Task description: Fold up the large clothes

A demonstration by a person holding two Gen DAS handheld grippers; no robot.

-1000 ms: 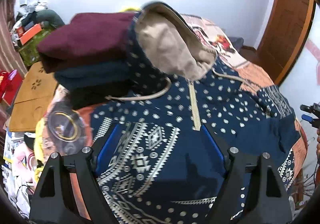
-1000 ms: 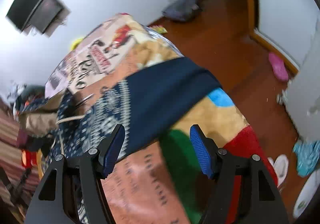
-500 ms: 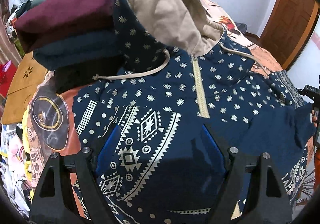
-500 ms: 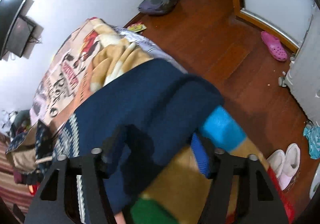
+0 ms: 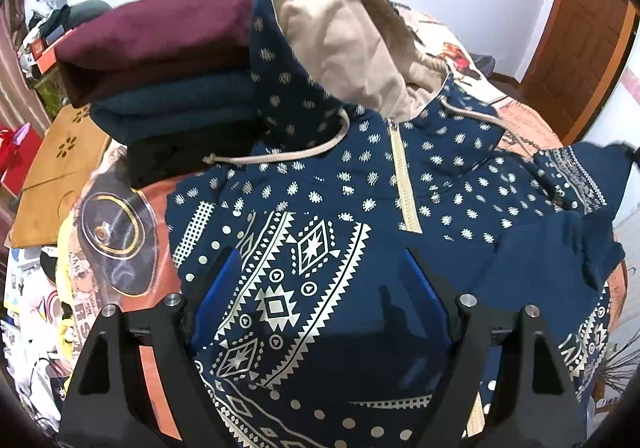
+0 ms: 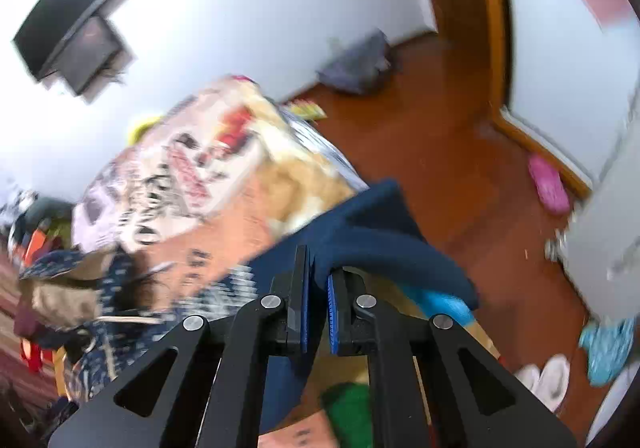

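A bed covered by a printed blanket (image 5: pixel 524 116) fills the space ahead of both claws, its orange and cream panels reaching away beyond the right claw. Spread over it lies the navy patterned hoodie (image 5: pixel 320 208), front up, directly under and ahead of the left claw (image 5: pixel 320 288); the white geometric chest print sits between that claw's blue pads, which stand wide apart with the fabric below them and nothing pinched. The beige-lined hood (image 5: pixel 344 32) rises beyond the left claw's tips, propped against a stack of folded clothes (image 5: pixel 168 64), maroon on top of dark blue on black, which stands ahead and to the left of it. A beige zip (image 5: pixel 404 184) and drawcord (image 5: pixel 288 154) run down from the hood toward the claw.

The hoodie's plain navy sleeve (image 6: pixel 372 236) is lifted off the blanket to the far right of the left claw. The right claw (image 6: pixel 318 308) is clamped on it, pads nearly together with a fold of the cloth between them; the view is smeared by motion, so exactly which part of the sleeve is caught is hard to say, probably near the cuff. Beyond and right of this claw lie a wooden floor (image 6: pixel 440 152), a pink slipper (image 6: pixel 548 184) and a wall-mounted screen (image 6: pixel 76 40) up to the left
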